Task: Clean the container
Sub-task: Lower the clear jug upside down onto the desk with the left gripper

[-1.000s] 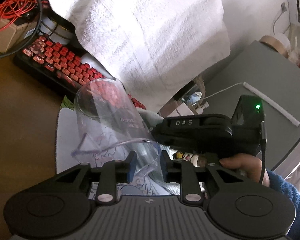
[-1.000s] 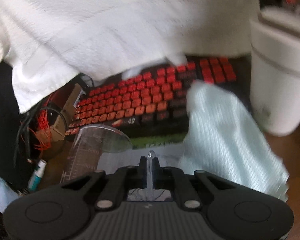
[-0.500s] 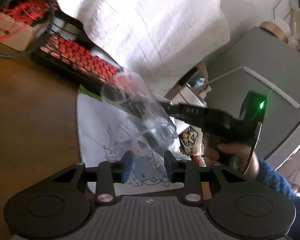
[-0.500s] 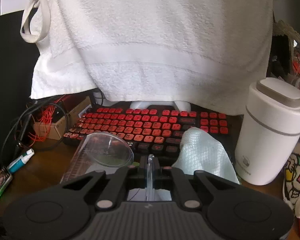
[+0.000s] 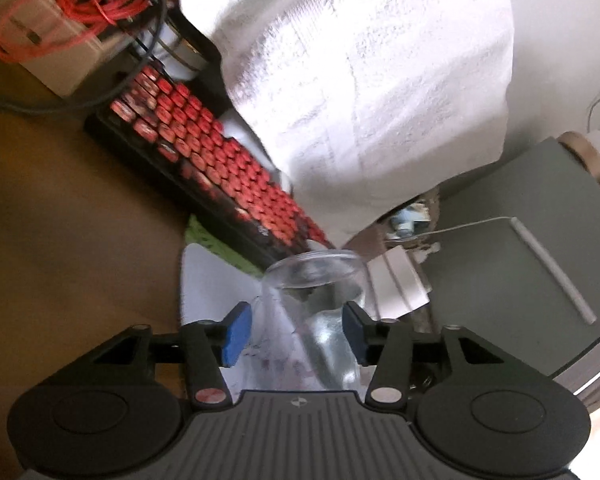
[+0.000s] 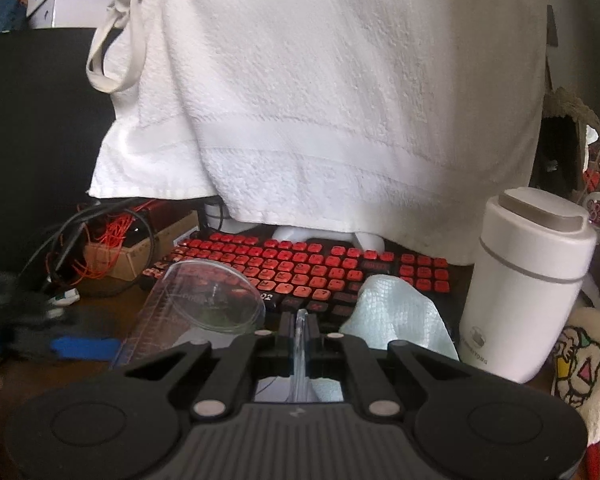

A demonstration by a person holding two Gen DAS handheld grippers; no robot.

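Note:
The container is a clear plastic measuring cup [image 6: 204, 304]. My right gripper [image 6: 300, 328] is shut on its rim and holds it tilted, mouth away from me. In the left wrist view the cup [image 5: 316, 292] sits between the blue pads [image 5: 236, 332] of my left gripper [image 5: 296, 332], which is open around it without touching. A pale green cloth [image 6: 396, 320] lies bunched beside the cup, in front of the keyboard.
A red-keyed keyboard [image 6: 300, 268] lies behind the cup under a hanging white towel [image 6: 324, 100]. A white lidded mug [image 6: 528, 284] stands at the right. A box with red wires [image 6: 112, 248] sits at the left. A printed mat [image 5: 216, 280] covers the brown desk.
My left gripper has opened wider and moved around the cup. The right gripper has steadied with the cup still held by its rim.

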